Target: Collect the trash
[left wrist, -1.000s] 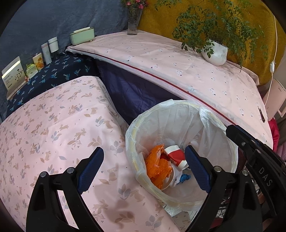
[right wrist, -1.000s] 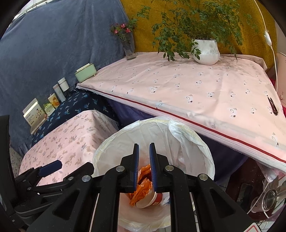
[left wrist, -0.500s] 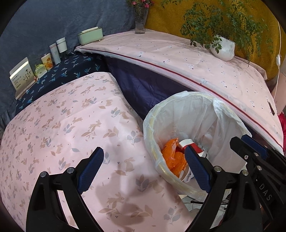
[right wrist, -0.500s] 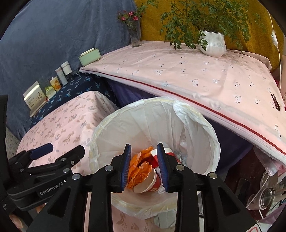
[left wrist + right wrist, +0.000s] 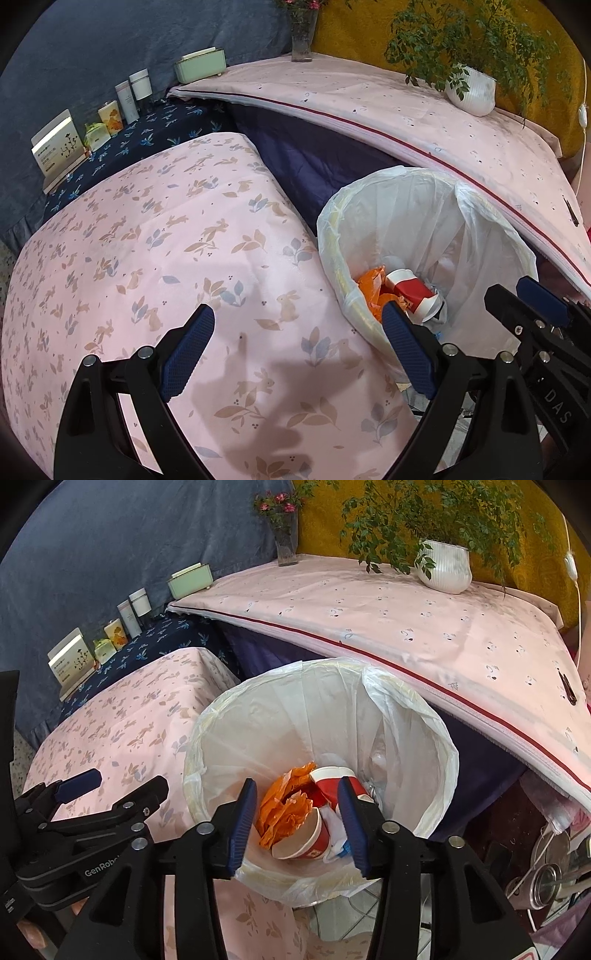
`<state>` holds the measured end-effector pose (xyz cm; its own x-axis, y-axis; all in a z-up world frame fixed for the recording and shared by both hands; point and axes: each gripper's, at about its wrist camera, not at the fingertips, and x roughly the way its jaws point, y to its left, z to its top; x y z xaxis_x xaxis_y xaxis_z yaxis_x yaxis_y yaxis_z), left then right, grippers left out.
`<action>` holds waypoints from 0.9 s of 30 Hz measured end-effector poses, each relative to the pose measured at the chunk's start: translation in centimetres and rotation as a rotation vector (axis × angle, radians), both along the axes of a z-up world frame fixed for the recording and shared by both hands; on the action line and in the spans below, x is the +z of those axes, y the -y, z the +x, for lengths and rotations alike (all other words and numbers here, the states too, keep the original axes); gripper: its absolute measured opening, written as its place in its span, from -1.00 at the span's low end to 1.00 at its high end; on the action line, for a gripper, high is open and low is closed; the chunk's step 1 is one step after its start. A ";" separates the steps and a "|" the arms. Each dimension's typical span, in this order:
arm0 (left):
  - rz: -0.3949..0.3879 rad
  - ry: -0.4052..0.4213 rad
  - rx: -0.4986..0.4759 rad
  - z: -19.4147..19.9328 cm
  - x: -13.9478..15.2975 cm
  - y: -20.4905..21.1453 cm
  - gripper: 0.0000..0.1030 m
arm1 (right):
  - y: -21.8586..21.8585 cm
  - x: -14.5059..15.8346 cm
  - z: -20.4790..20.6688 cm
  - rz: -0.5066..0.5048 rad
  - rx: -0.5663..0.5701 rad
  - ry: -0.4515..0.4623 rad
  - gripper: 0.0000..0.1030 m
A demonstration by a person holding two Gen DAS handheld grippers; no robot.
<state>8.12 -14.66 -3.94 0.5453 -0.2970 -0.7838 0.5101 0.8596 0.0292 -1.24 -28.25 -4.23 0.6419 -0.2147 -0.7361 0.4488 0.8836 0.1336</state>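
A trash bin (image 5: 424, 716) lined with a white plastic bag stands between two cloth-covered tables; it also shows in the left wrist view (image 5: 332, 229). Inside lie crumpled orange wrapping (image 5: 284, 808), red-and-white paper cups (image 5: 314, 842) and other scraps; the orange wrapping (image 5: 369, 280) and a cup (image 5: 410, 288) show in the left wrist view too. My right gripper (image 5: 297, 819) is open and empty above the bin's mouth. My left gripper (image 5: 295, 350) is open and empty above the pink floral table (image 5: 147, 258), left of the bin.
The higher pink table (image 5: 406, 620) behind the bin carries a white potted plant (image 5: 445, 566), a flower vase (image 5: 284, 539) and a green box (image 5: 190, 579). Small boxes and bottles (image 5: 122, 107) stand on a dark blue cloth at the back left. Cables and clutter (image 5: 546, 867) lie right of the bin.
My right gripper has opened from shut over the bin, and a paper cup now lies in the bin below it. The left gripper has drawn back leftward over the floral table, staying open.
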 end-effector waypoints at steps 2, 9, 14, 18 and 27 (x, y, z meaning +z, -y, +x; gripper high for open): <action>-0.002 0.001 0.005 -0.1 -0.1 -0.2 0.70 | -0.2 -0.1 -0.1 -0.004 0.002 -0.005 -0.03; 0.006 0.013 0.014 -0.5 -0.5 -0.9 0.70 | -0.9 -0.5 -0.5 -0.038 0.010 -0.024 0.09; 0.013 0.009 0.027 -0.7 -0.9 -1.4 0.71 | -1.3 -0.4 -0.8 -0.053 0.008 -0.026 0.26; 0.017 0.015 0.037 -0.9 -1.0 -1.6 0.72 | -1.7 -0.5 -0.9 -0.073 0.014 -0.039 0.32; 0.027 0.028 0.047 -1.5 -1.2 -1.7 0.78 | -2.0 -1.0 -1.2 -0.077 0.020 -0.064 0.50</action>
